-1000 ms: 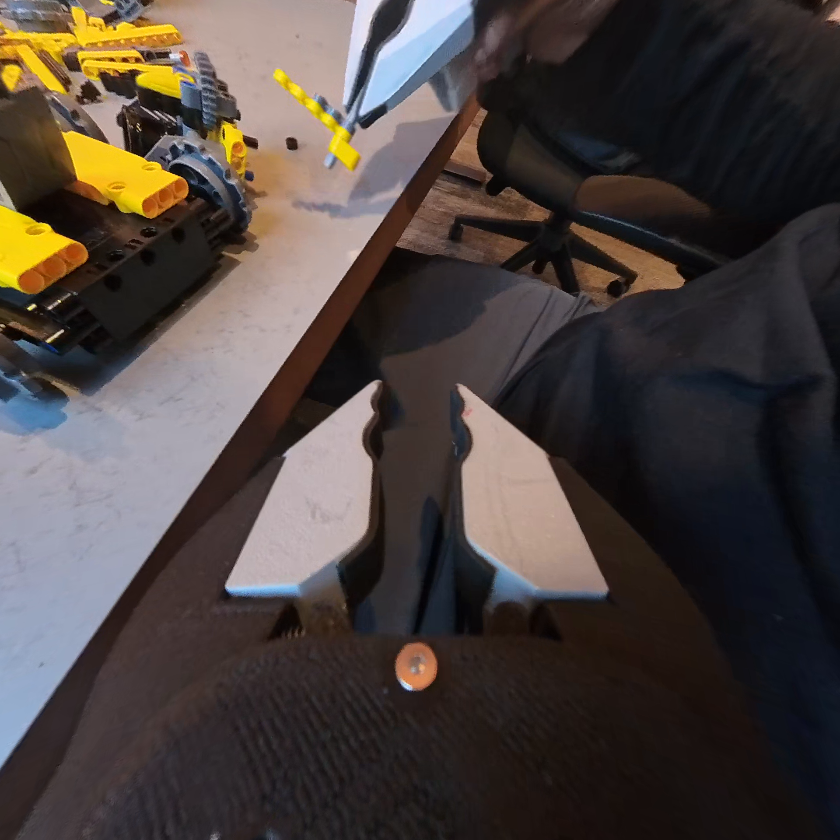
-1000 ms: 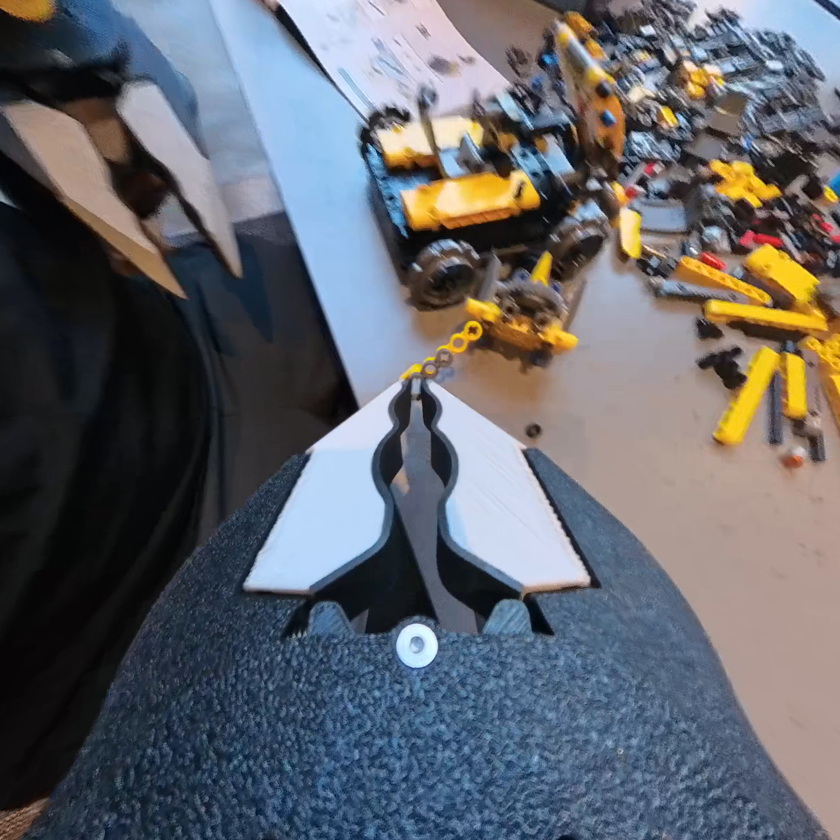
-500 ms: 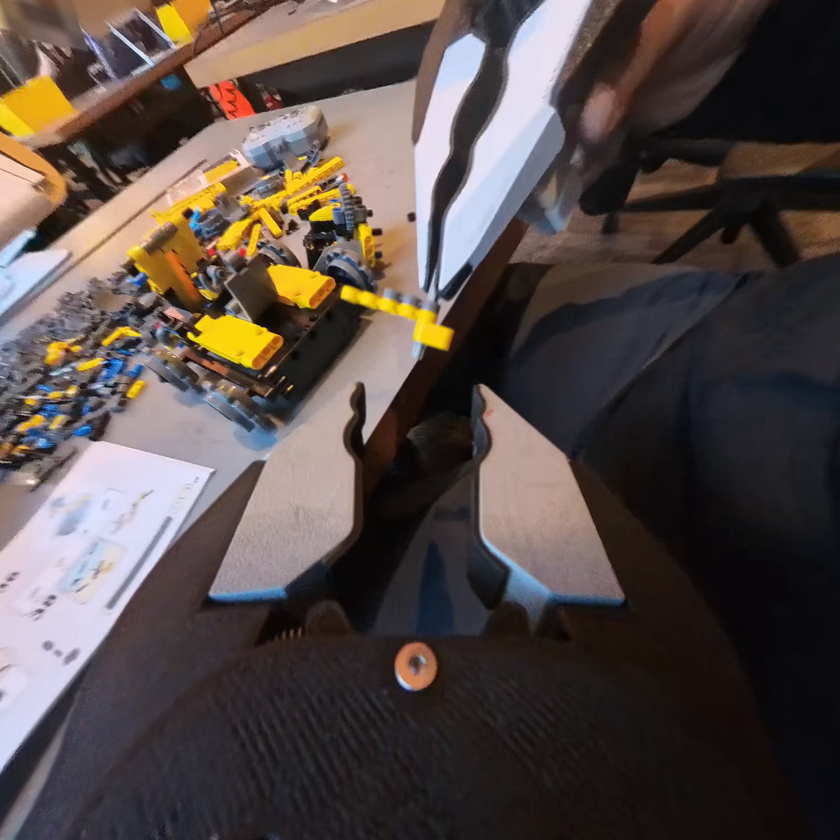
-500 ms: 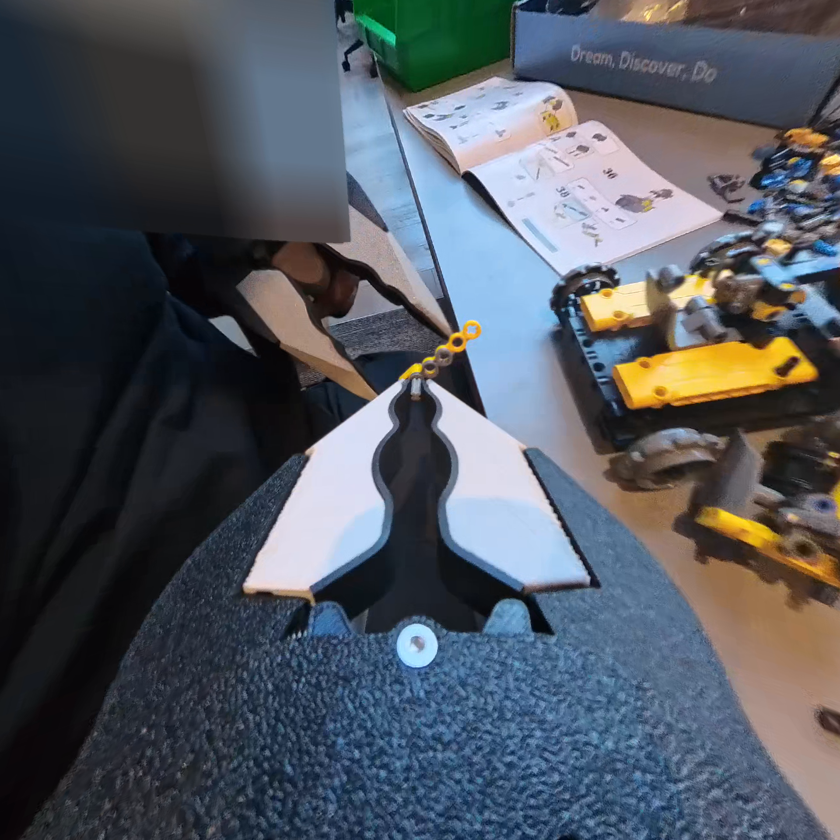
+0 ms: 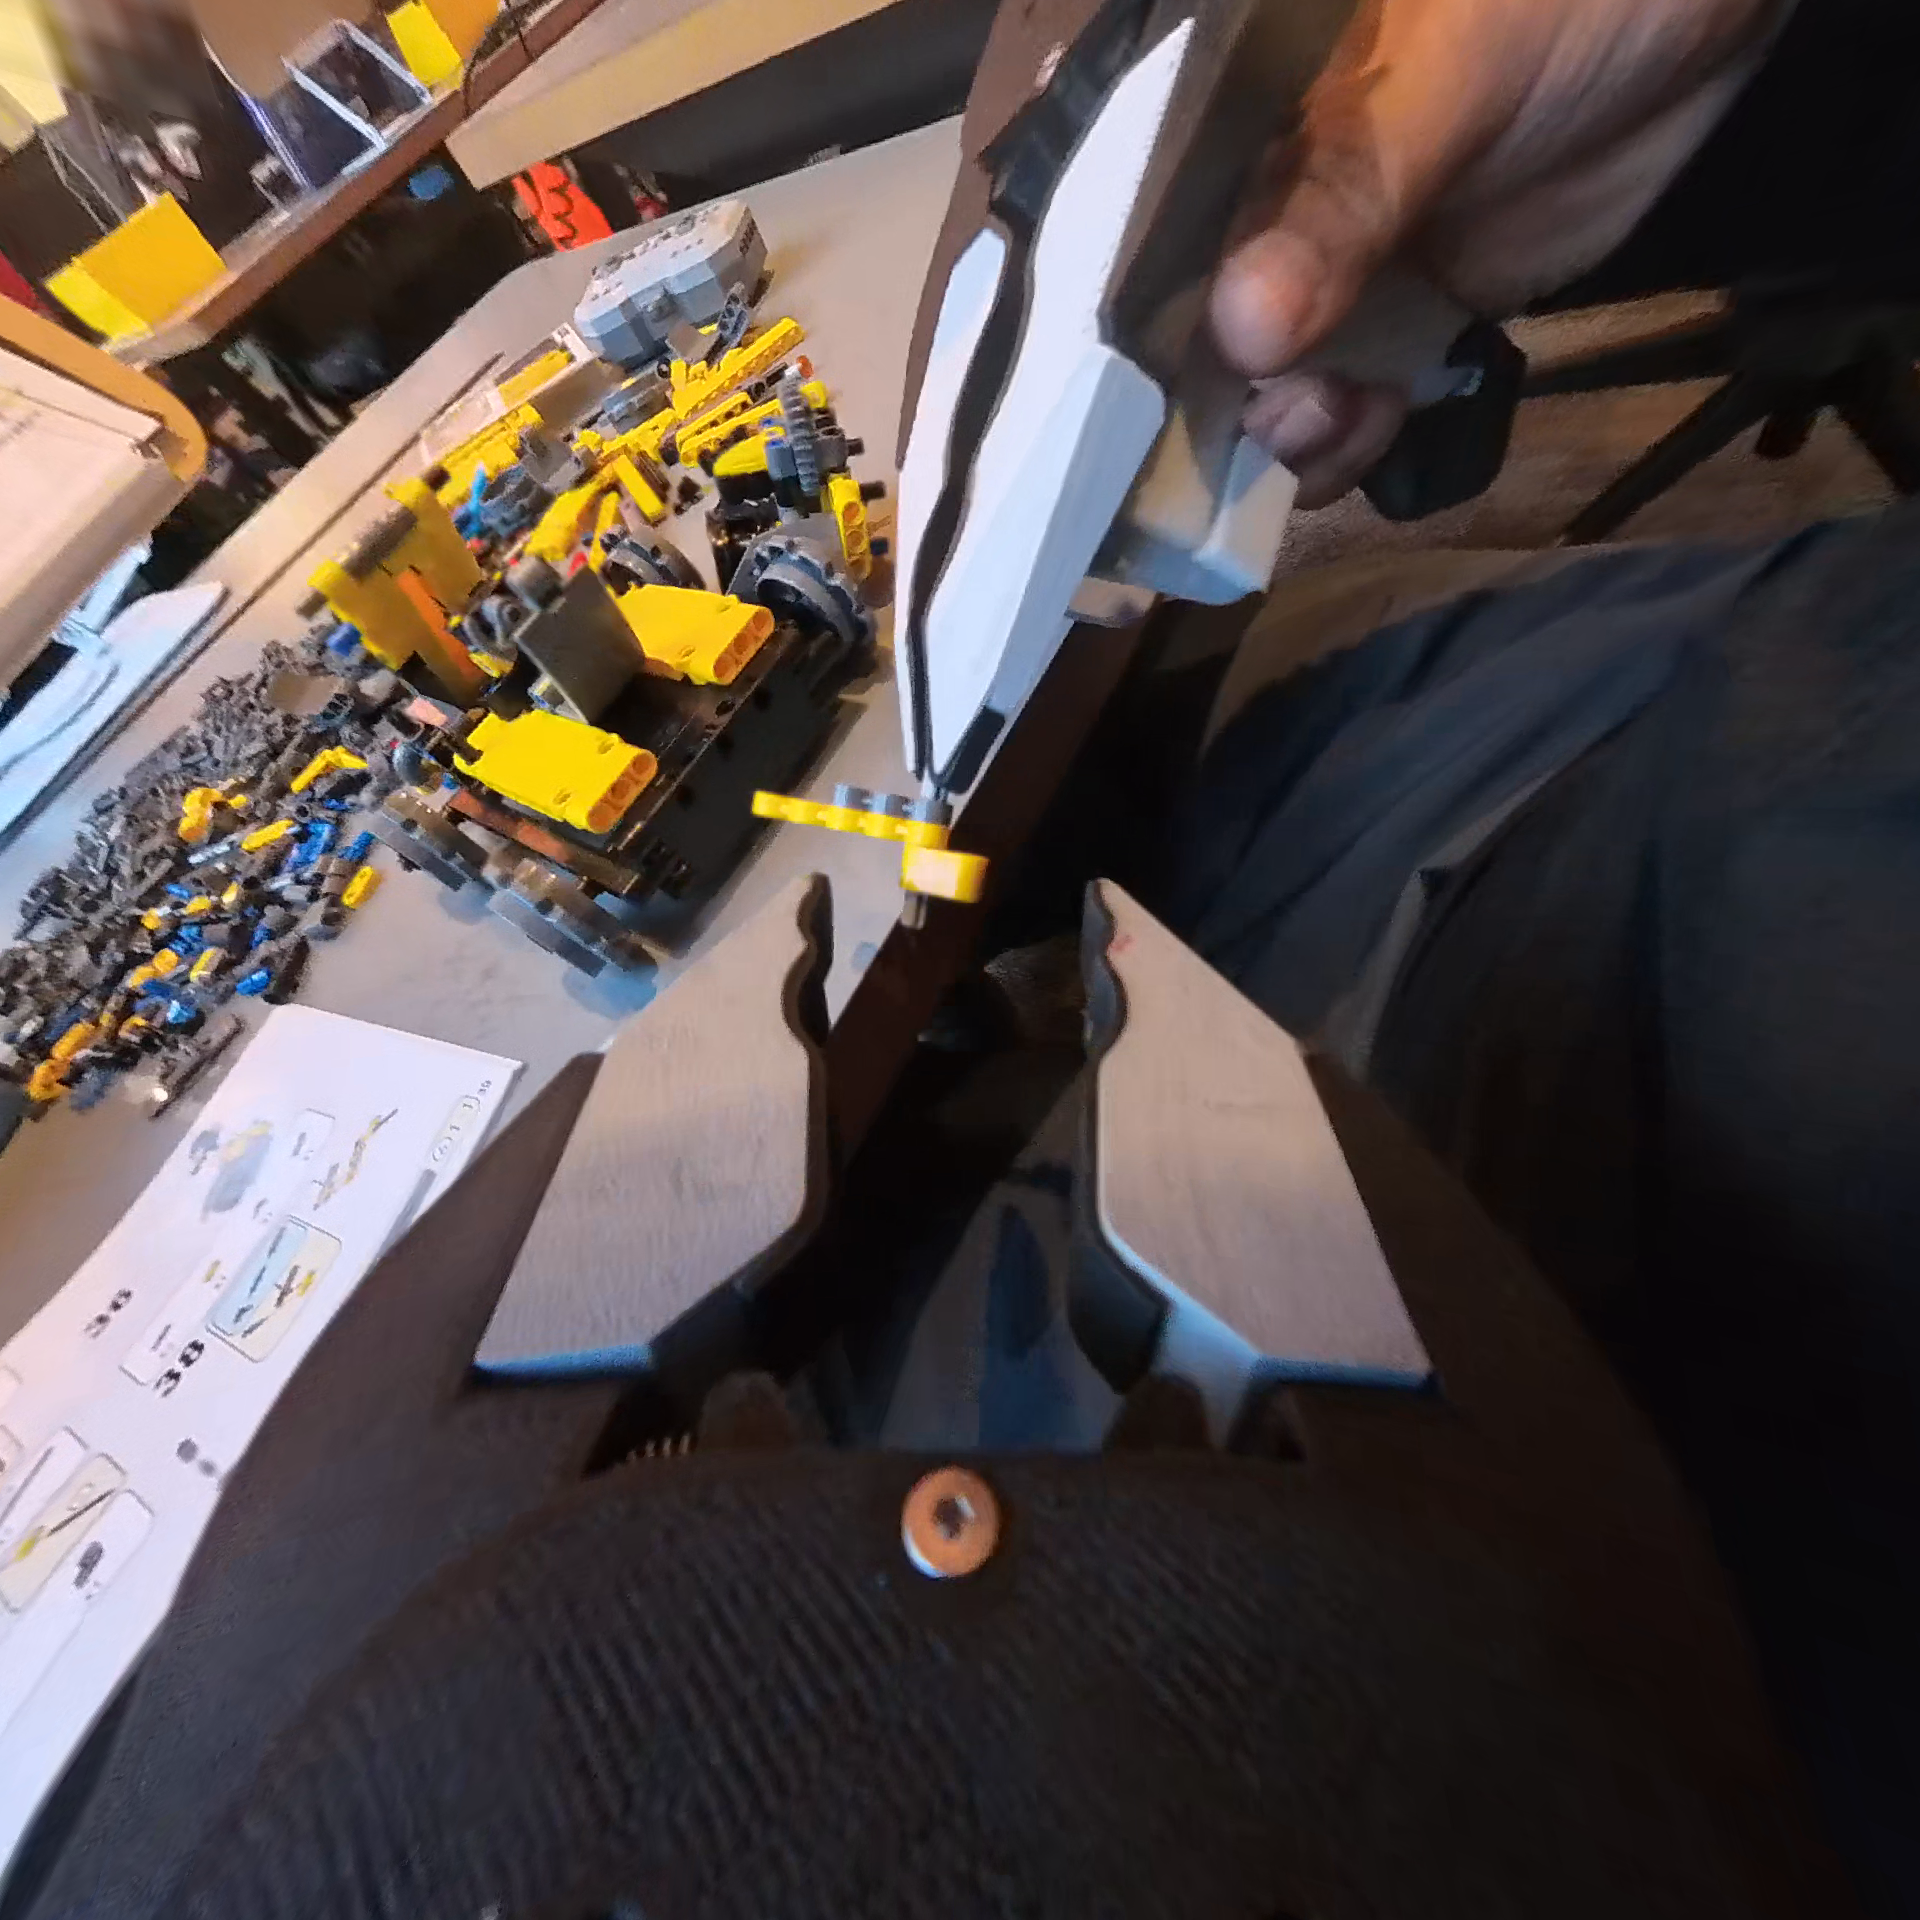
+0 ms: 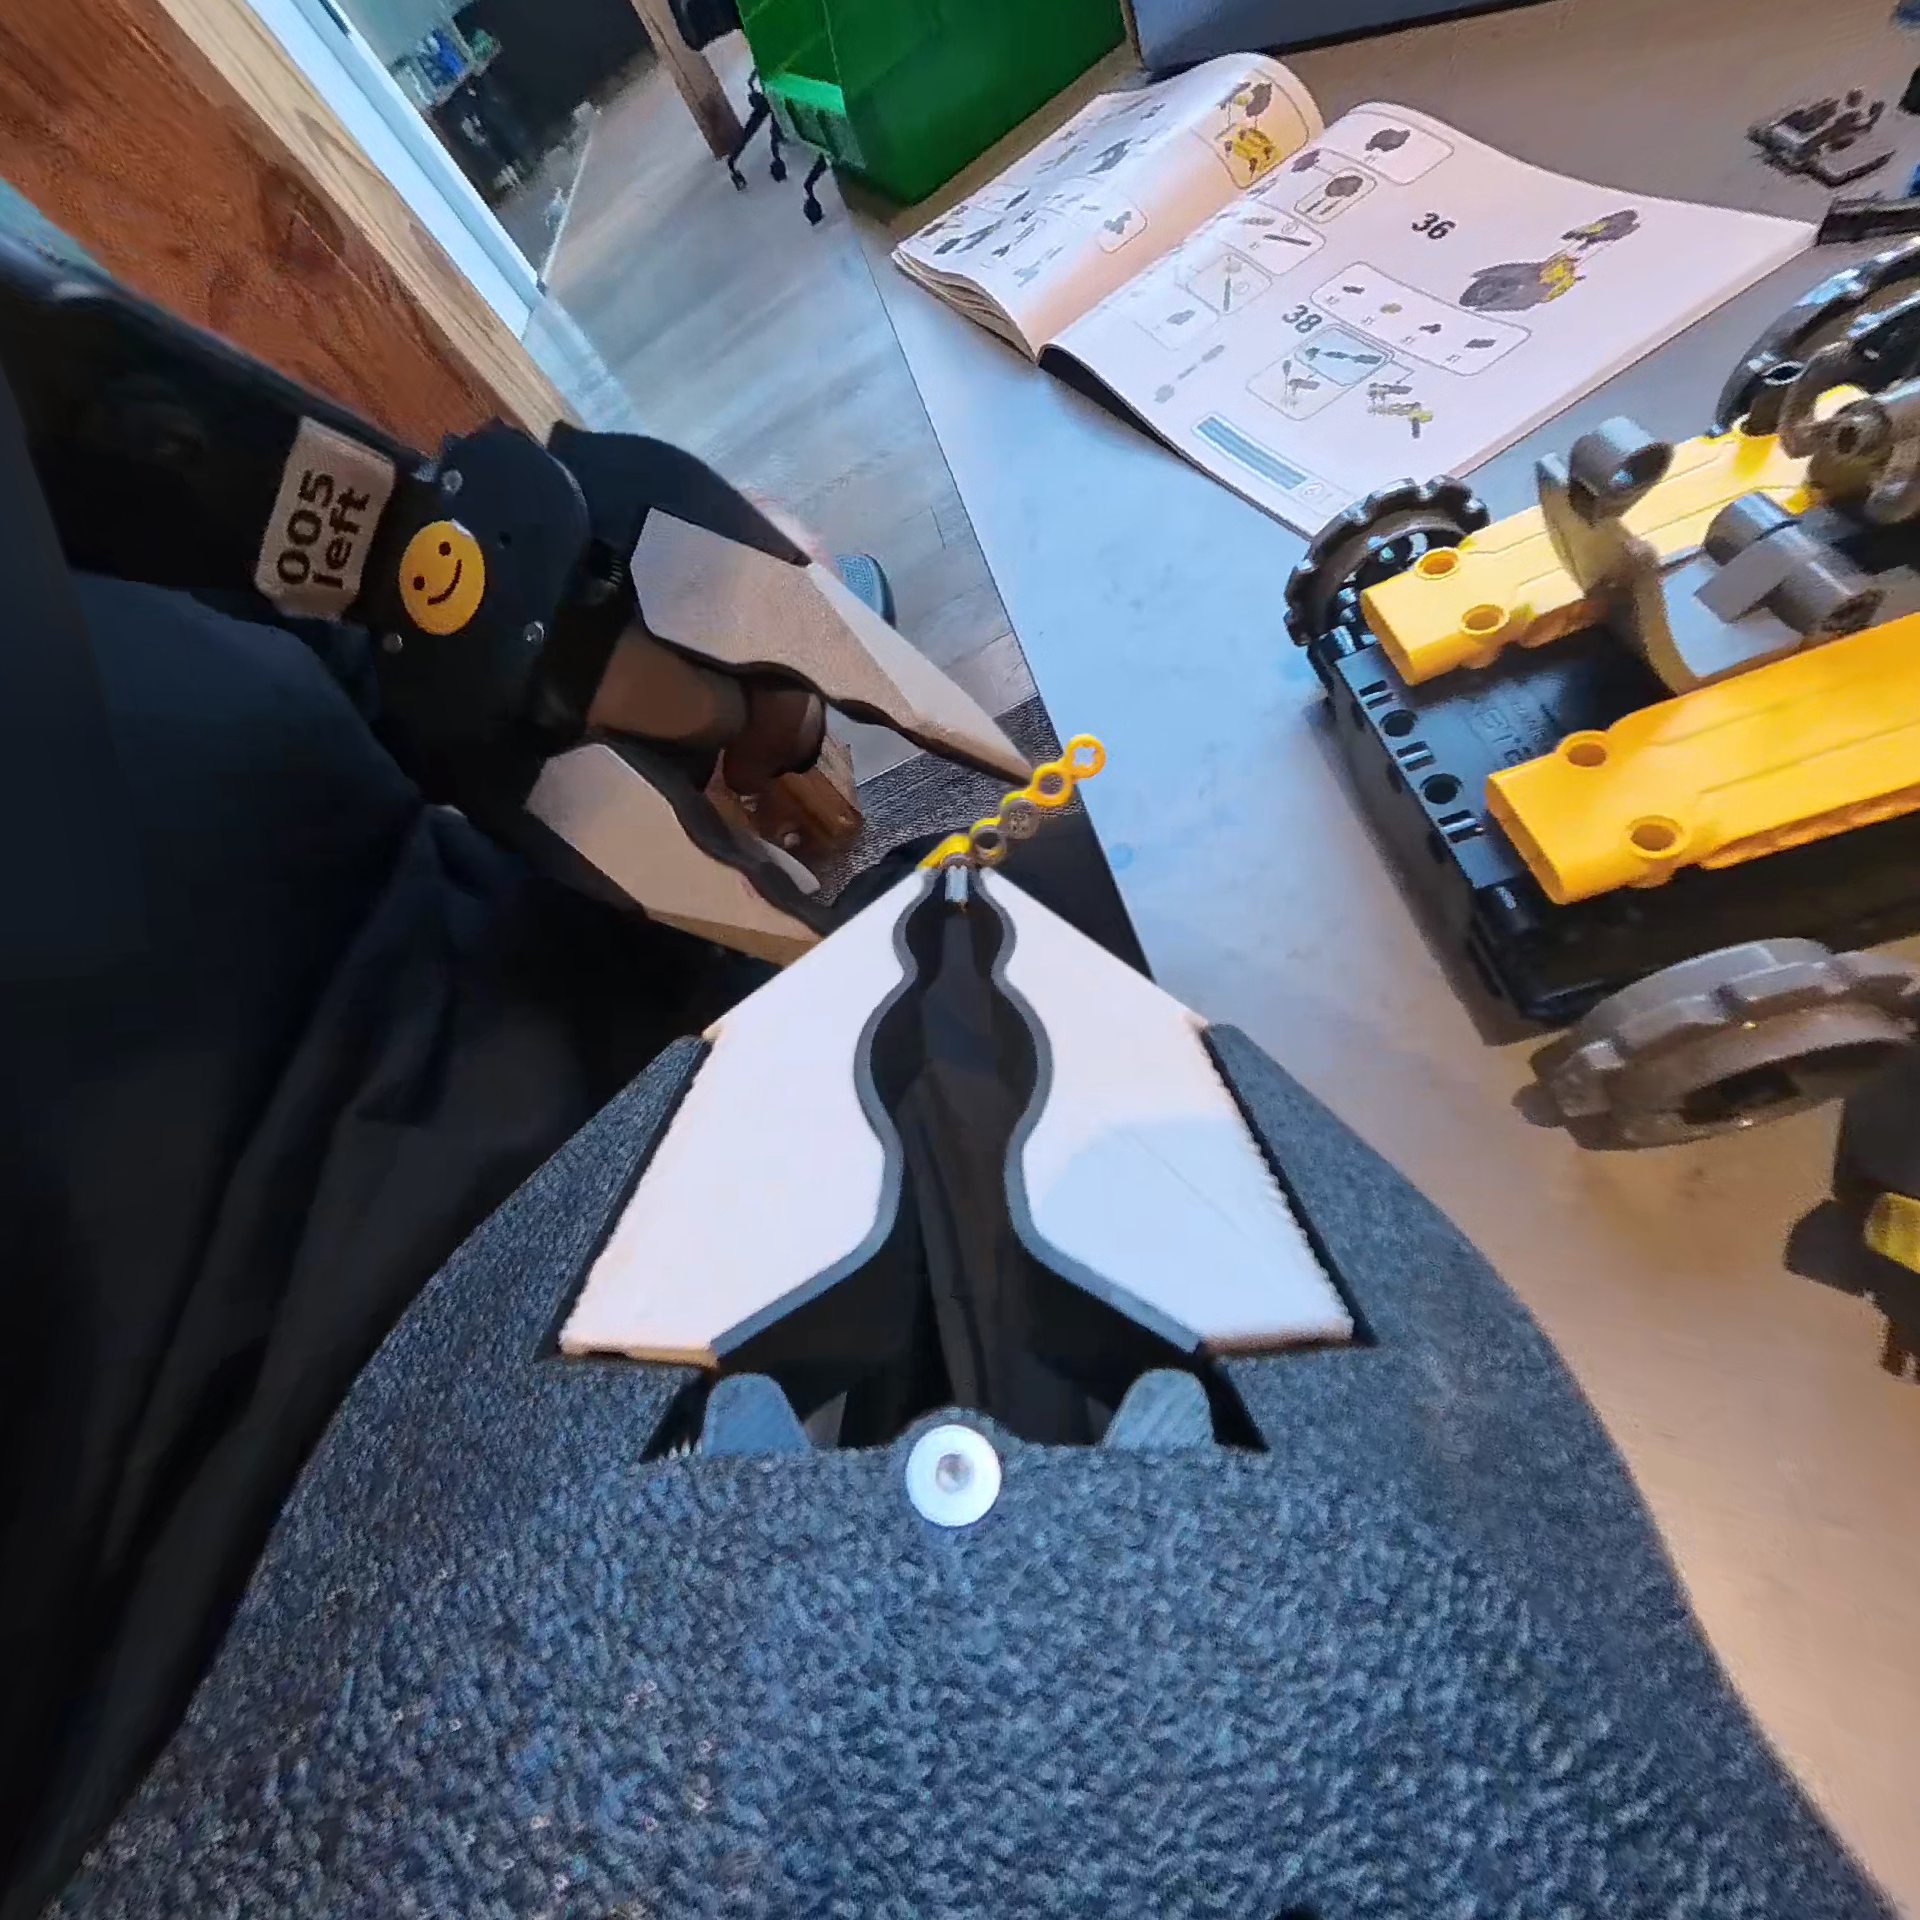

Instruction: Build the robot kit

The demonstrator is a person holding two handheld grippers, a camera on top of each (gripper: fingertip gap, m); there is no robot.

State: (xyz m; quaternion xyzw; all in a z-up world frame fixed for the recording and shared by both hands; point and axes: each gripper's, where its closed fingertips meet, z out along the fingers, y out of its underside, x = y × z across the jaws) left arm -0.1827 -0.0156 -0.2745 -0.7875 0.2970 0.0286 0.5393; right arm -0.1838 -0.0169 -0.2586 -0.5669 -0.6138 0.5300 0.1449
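Closer now, the left tool (image 5: 951,914) gapes wide beside one yellow-grey link piece (image 6: 1023,810) pinched in the right tool (image 6: 956,883).

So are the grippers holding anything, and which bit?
The right gripper pinches the yellow and grey toy piece by its grey pin end. The left gripper holds nothing.

1. The right gripper (image 6: 957,883) had a rough, pebbled black plastic body and smooth matt pale fingers (image 6: 769,1164).
2. The left gripper (image 5: 954,914) showed a ribbed matt black shell, dull grey fingers (image 5: 686,1164) and a shiny metal screw (image 5: 949,1529).
3. The beam (image 5: 852,821) was glossy yellow and grey plastic.
4. The model (image 6: 1662,790) near the table's (image 6: 1195,748) front edge was shiny plastic.
5. The table looked smooth and matt grey.
6. The booklet (image 6: 1351,281) was matt paper.
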